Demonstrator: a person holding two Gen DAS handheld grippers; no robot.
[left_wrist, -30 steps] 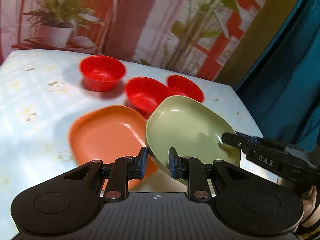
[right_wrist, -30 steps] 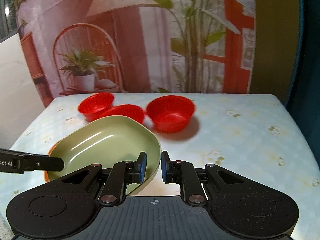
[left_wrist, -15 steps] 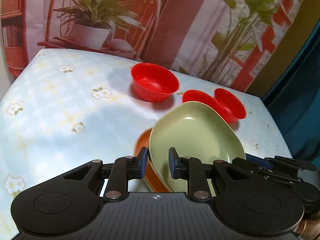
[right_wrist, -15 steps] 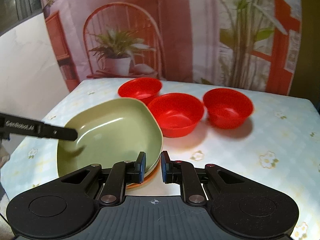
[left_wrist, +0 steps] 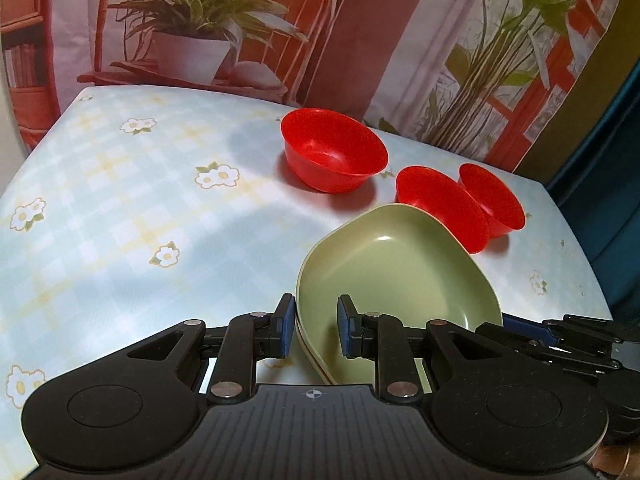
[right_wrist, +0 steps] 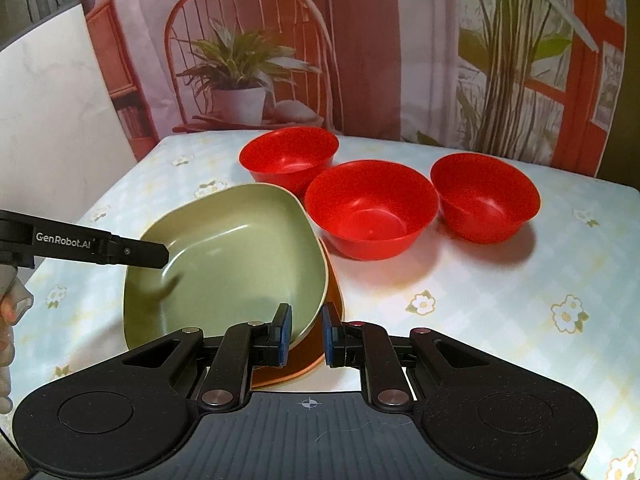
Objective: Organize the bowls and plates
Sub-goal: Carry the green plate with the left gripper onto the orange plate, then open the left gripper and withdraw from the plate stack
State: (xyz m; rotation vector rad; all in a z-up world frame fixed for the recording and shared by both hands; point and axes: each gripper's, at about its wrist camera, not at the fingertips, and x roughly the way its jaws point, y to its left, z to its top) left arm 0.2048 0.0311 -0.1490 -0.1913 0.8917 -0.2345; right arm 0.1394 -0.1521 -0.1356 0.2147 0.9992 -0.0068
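Observation:
A green plate [left_wrist: 400, 276] [right_wrist: 232, 264] lies on top of an orange plate [right_wrist: 320, 340], whose edge shows under it. My left gripper [left_wrist: 312, 326] has its jaws around the green plate's near rim, with a small gap to the left pad. My right gripper [right_wrist: 305, 334] has its jaws around the opposite rim, slightly parted. Three red bowls stand behind the plates: one [left_wrist: 334, 156] [right_wrist: 288, 156] apart at the back, one [left_wrist: 440, 208] [right_wrist: 370, 208] next to the green plate, one [left_wrist: 492, 200] [right_wrist: 486, 196] at the right.
The table [left_wrist: 120, 220] [right_wrist: 520, 300] has a pale blue checked cloth with flowers. A printed backdrop of a chair and plants hangs behind it. A dark teal curtain [left_wrist: 612, 160] hangs past the table's right edge. The person's hand [right_wrist: 8, 308] shows at the left.
The green plate has been carried left over the orange plate and lowered onto it, now covering most of it. Both grippers' jaws have parted slightly around its rim.

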